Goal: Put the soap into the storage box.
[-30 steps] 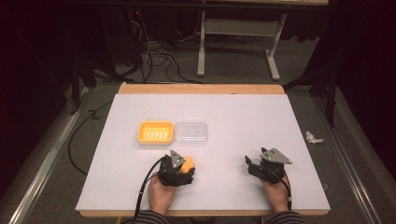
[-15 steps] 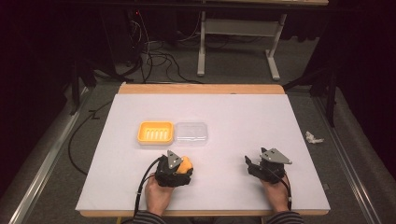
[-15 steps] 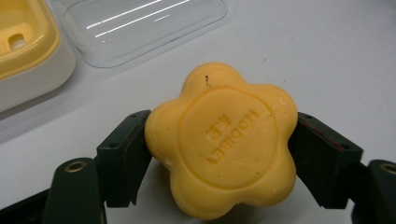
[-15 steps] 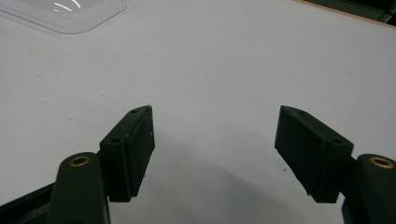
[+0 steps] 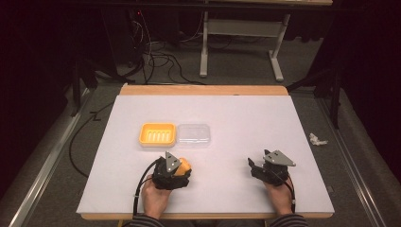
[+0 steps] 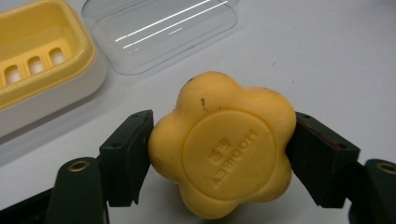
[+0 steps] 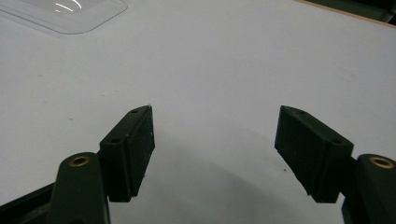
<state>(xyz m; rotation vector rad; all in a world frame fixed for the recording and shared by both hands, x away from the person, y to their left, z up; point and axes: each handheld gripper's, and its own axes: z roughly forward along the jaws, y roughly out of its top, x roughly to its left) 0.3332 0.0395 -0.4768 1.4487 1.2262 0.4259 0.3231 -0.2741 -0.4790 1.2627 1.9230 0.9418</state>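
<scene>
Soap [image 6: 223,165] is clamped in the left tool [image 5: 173,171], likely bound for the yellow dish [image 5: 158,135] just ahead; right tool [image 5: 265,169] is held spread, empty.

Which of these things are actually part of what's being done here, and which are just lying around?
Likely part of the job:
- yellow soap, clamped in the left hand-held gripper
- yellow soap dish
- clear lid
- right hand-held gripper, open, holding nothing

Just lying about:
- crumpled white scrap on the floor
- cables beyond the table
</scene>
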